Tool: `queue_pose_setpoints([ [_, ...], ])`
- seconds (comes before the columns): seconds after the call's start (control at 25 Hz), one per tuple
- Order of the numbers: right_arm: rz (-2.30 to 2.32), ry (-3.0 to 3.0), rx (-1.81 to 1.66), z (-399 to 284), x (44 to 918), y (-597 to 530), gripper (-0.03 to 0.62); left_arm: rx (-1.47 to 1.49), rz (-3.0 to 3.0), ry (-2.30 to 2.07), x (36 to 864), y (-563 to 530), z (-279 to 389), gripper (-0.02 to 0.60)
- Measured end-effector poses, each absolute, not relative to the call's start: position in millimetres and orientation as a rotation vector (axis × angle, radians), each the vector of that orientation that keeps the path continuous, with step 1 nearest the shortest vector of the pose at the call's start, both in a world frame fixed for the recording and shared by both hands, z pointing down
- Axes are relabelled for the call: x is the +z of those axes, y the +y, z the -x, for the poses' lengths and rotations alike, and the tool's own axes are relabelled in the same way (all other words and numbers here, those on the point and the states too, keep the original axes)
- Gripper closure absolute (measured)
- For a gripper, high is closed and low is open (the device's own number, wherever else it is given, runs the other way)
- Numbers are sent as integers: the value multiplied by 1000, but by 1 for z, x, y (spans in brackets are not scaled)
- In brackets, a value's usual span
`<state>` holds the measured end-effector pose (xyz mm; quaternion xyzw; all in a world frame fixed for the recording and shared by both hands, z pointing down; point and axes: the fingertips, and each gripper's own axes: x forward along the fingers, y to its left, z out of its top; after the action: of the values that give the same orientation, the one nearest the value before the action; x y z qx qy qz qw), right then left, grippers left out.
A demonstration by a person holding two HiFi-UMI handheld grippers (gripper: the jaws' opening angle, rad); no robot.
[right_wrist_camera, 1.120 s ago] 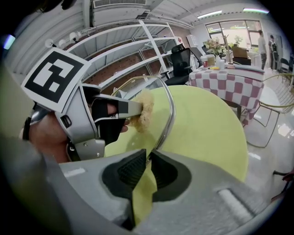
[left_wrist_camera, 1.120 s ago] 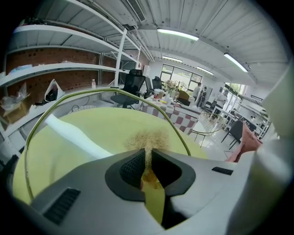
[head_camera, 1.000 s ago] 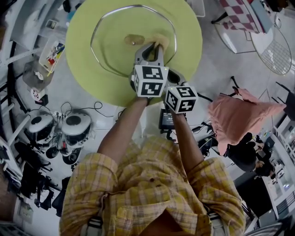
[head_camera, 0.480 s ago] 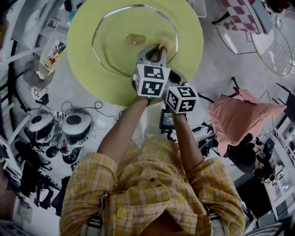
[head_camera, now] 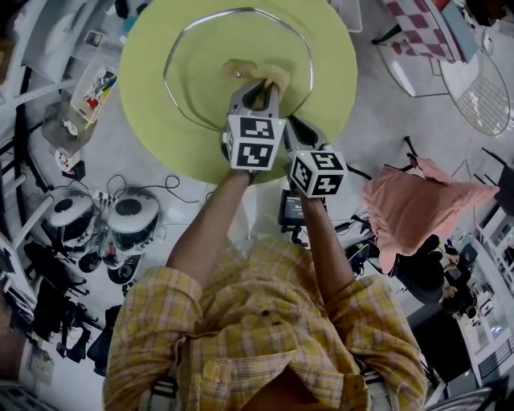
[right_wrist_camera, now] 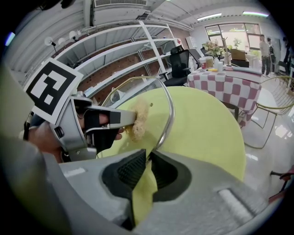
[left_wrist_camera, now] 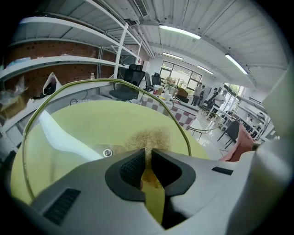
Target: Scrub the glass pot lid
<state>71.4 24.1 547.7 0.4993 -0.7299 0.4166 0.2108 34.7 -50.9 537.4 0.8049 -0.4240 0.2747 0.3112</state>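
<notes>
The glass pot lid (head_camera: 201,80) with its metal rim lies on a round yellow-green table (head_camera: 329,96); its centre screw (head_camera: 238,72) shows through the glass. My left gripper (head_camera: 265,87) is shut on a tan fibrous scrubber (head_camera: 275,76) that presses on the lid right of the centre. In the left gripper view the scrubber (left_wrist_camera: 149,139) bulges past the gripper (left_wrist_camera: 147,158), next to the screw (left_wrist_camera: 107,153). My right gripper (head_camera: 291,122) is shut on the lid's near rim; the right gripper view shows the rim (right_wrist_camera: 168,117) running into the gripper (right_wrist_camera: 148,158), with the left gripper (right_wrist_camera: 121,118) and scrubber (right_wrist_camera: 138,120) beyond.
Around the table the floor holds cables and two round appliances (head_camera: 132,218) at left. A pink cloth (head_camera: 418,201) drapes a chair at right. A checkered table (head_camera: 418,24) and a wire chair (head_camera: 482,88) stand at far right. Shelves (left_wrist_camera: 69,59) line the wall.
My left gripper has slid the scrubber a little to the left across the lid. The right gripper has kept its hold on the rim.
</notes>
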Motion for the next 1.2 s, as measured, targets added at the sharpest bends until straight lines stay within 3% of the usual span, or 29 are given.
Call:
queue_pose_setpoints([
  [1.2, -1424, -2016, 1200, -73, 544, 24, 503, 771, -2093, -1214, 543, -45, 33, 532],
])
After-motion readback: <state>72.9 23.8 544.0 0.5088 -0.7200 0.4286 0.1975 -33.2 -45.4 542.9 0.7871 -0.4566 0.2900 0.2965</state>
